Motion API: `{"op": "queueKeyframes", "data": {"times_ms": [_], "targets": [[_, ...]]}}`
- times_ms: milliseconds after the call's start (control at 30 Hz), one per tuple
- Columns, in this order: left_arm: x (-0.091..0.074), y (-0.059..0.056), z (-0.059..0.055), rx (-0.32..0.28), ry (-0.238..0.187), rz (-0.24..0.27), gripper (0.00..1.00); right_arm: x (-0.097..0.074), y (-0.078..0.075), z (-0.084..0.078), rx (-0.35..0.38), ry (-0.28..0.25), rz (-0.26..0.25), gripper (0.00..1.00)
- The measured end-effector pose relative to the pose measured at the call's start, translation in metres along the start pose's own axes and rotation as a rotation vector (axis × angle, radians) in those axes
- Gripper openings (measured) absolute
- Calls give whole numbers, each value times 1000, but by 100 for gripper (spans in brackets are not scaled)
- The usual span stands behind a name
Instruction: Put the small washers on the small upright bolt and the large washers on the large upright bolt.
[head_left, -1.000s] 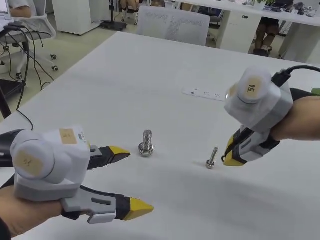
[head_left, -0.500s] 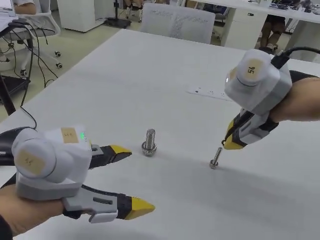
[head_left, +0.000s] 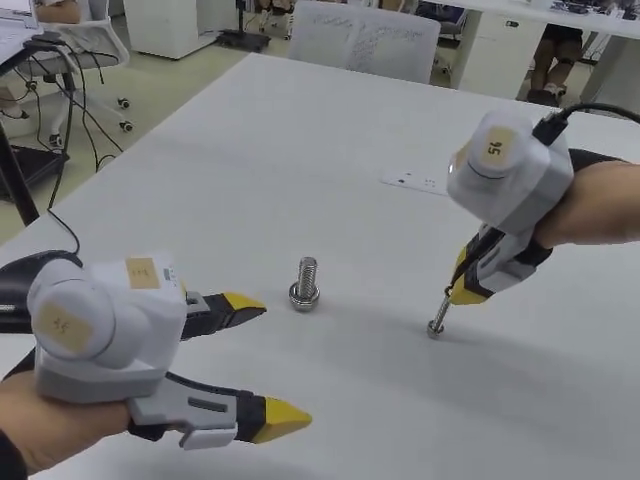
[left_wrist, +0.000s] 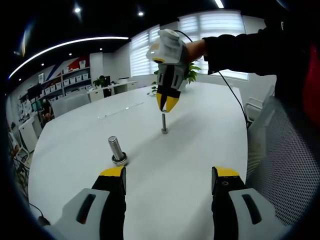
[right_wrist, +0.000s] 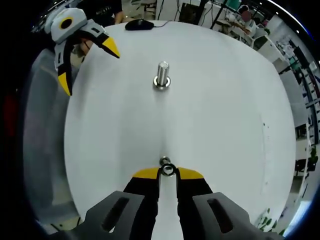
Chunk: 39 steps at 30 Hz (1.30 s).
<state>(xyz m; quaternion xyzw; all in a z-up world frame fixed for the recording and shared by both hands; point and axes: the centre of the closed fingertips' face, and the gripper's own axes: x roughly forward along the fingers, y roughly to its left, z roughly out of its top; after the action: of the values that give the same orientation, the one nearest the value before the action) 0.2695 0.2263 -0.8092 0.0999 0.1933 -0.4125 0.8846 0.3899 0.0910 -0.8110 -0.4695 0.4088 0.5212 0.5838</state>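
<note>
The large bolt (head_left: 305, 282) stands upright mid-table with washers stacked at its base; it also appears as the large bolt (left_wrist: 116, 149) and the large bolt (right_wrist: 162, 74). To its right stands the small bolt (head_left: 438, 317), thin and leaning slightly. My right gripper (head_left: 466, 292) hovers at that bolt's top, shut on a small washer (right_wrist: 168, 170) pinched between its yellow tips, just over the small bolt (right_wrist: 164, 160). My left gripper (head_left: 266, 362) rests low at the near left, open, nothing between its fingers. In the left gripper view the right gripper (left_wrist: 166, 103) hangs above the small bolt (left_wrist: 164, 123).
A flat white strip (head_left: 414, 182) lies on the white table (head_left: 250, 150) beyond the bolts. A mesh chair (head_left: 365, 38) stands at the far end, and cables (head_left: 60, 90) hang off to the left. A black mouse (right_wrist: 141, 24) sits near the table's edge.
My right gripper has risen from table level beside the small bolt to the bolt's top. The left gripper has stayed put. The head camera has shifted slightly.
</note>
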Motion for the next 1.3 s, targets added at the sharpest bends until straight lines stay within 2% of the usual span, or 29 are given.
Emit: {"op": "queueKeyframes", "data": {"times_ms": [200,667,1300], "targets": [[0,0,-2,-6,5,0,69,6,-4,-3,7,8,10,14],[2,1,-4,-11,10,-2,69,12,-1,-2,15,7,27,14],[3,4,-8,-18,19,0,69,44,3,-10,39,18,63,14]]}}
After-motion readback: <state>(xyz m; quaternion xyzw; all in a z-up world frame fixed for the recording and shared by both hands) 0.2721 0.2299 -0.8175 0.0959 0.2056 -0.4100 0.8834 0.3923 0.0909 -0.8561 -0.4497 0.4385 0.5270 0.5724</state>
